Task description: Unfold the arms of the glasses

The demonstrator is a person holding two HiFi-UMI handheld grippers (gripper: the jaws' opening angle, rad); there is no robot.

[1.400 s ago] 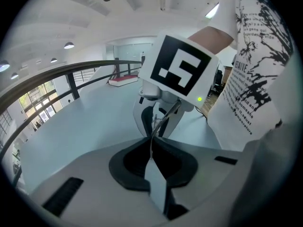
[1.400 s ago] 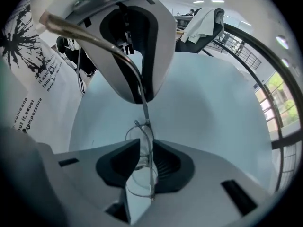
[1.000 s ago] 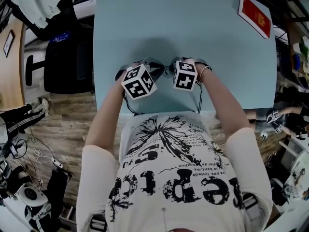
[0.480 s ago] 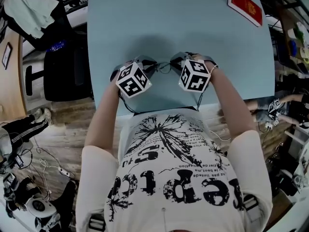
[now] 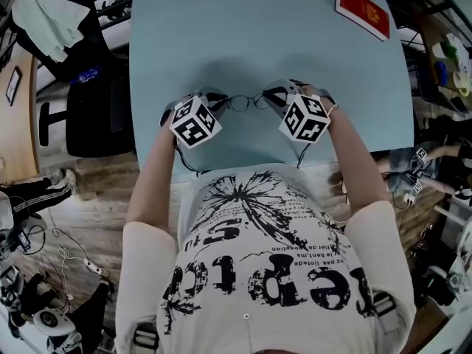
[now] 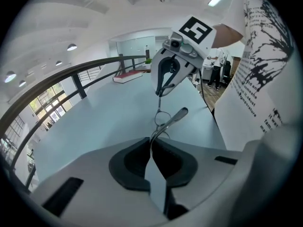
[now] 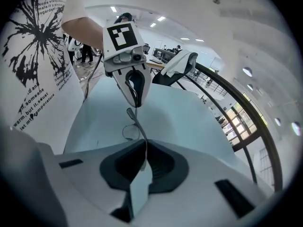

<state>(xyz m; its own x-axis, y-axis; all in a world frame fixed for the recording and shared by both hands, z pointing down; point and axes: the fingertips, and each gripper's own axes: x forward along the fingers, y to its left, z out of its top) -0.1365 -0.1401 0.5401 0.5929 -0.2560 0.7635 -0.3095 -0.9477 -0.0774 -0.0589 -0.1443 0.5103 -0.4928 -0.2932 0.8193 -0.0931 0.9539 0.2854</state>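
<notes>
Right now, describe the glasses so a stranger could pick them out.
Find the pale blue table, then its near edge, where the left gripper and right gripper face each other. The glasses span the gap between them: thin dark wire with round lenses, unlike the red book at the far right corner.

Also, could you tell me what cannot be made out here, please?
Head view: glasses too small to tell how far the arms are unfolded.
Left gripper view: the glasses' stretch inside the left gripper, hidden between its jaws.
Head view: red card's print, too small.
</notes>
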